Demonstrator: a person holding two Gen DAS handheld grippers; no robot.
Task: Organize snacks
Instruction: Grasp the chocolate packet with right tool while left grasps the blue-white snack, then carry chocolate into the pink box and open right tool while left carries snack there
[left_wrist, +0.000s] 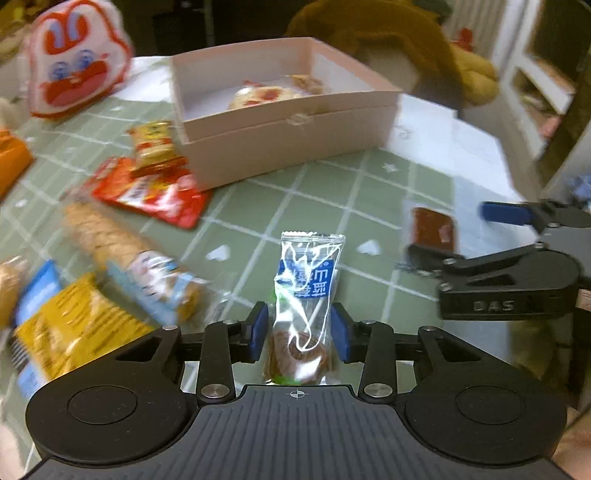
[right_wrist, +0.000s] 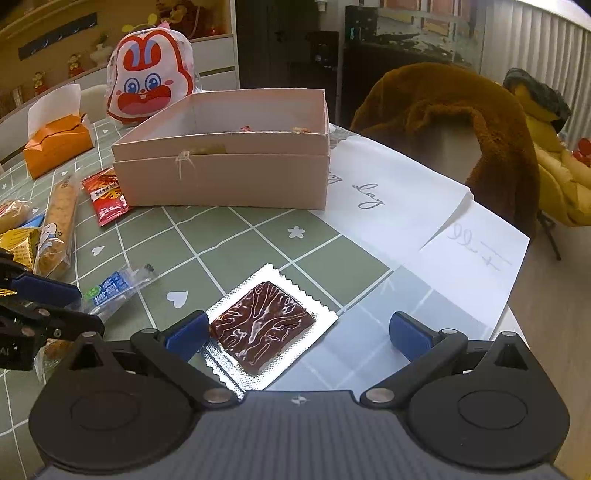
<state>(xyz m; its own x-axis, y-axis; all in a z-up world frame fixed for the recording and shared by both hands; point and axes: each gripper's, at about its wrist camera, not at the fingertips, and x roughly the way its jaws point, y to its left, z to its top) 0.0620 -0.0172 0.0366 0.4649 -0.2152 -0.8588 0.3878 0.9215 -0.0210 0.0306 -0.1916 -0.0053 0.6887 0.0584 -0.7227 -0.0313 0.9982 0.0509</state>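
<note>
The left claw (left_wrist: 298, 331) straddles a clear crinkly packet (left_wrist: 304, 295) with a blue label and a round brown biscuit inside; its blue pads stand just off the wrapper, not pressing. The right claw (right_wrist: 299, 330) is spread wide over a flat square brown slab in a silver zigzag-edged foil sachet (right_wrist: 264, 325), lying near the table's (right_wrist: 236, 240) near edge, one pad touching it. Behind stands an open pink cardboard box (right_wrist: 229, 177), with glossy snack packs (left_wrist: 147, 192) beside its left side.
</note>
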